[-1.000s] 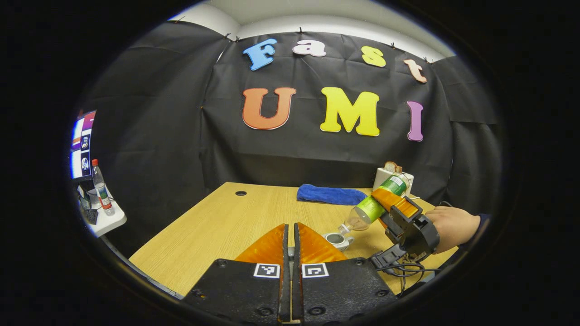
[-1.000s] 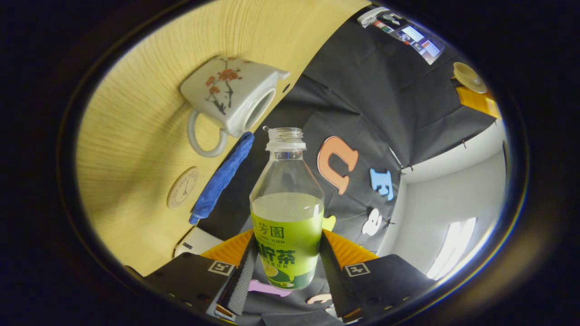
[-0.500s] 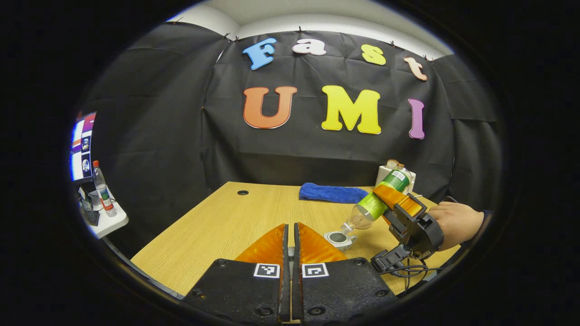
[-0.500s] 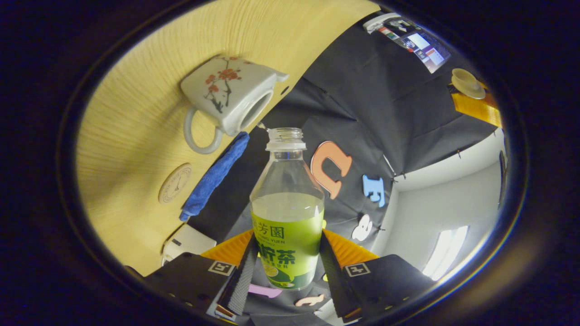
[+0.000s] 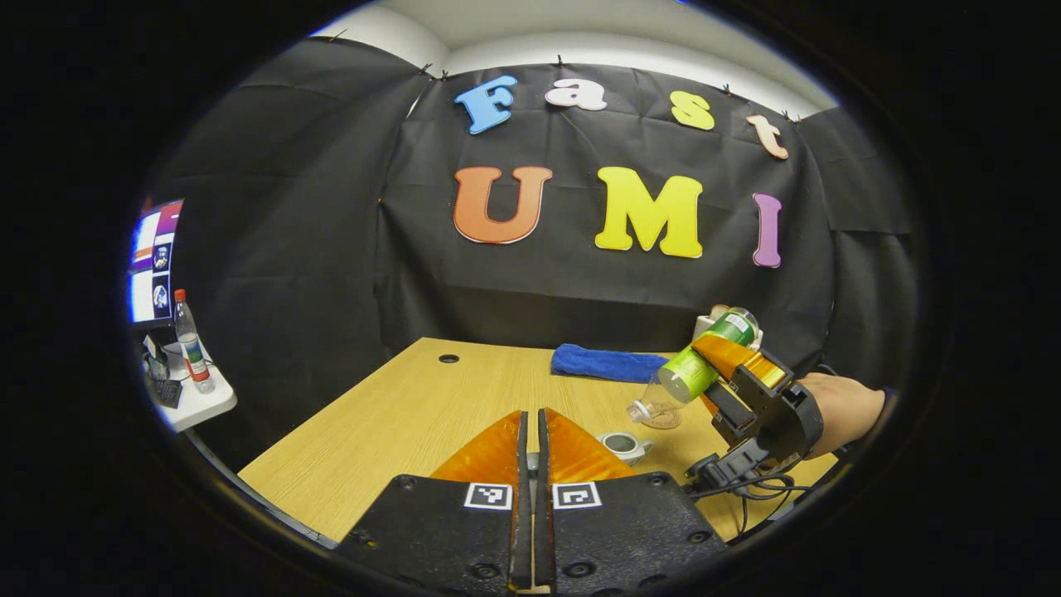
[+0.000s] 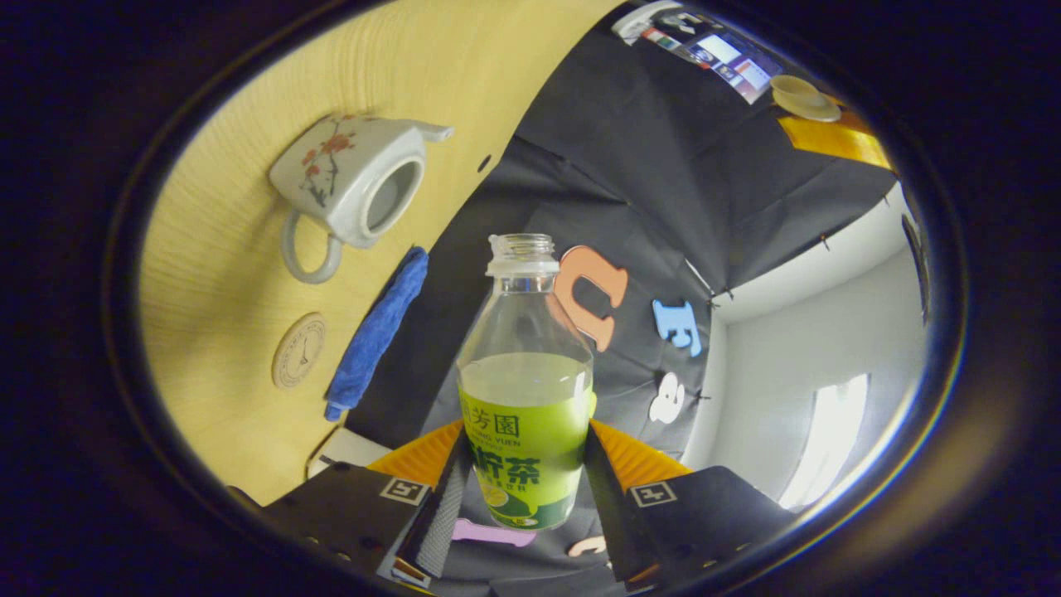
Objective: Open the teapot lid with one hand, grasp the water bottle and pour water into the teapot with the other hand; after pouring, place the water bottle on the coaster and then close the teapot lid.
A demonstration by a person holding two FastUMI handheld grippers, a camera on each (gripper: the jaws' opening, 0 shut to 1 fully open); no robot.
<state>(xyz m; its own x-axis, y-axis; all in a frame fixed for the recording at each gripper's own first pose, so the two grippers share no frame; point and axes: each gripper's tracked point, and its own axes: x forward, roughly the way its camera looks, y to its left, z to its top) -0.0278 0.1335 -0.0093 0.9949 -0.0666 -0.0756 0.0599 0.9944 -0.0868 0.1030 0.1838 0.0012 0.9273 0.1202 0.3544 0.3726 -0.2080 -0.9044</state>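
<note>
A light wooden table with a straight grain [image 5: 398,414] carries everything, with 1 small round dark hole [image 5: 448,359] near its far left corner. Directly on it sits a white ceramic teapot painted with red blossoms [image 6: 348,178], its top opening uncovered; in the left gripper view the same teapot [image 5: 623,445] stands near the table's right part. A folded blue cloth towel [image 5: 603,363] lies along the far edge by the black wall. A round tan coaster printed like a clock face [image 6: 298,351] lies flat between the teapot and the towel. A white box-shaped object [image 6: 344,448] rests beyond the towel's end; what it is cannot be told.
</note>
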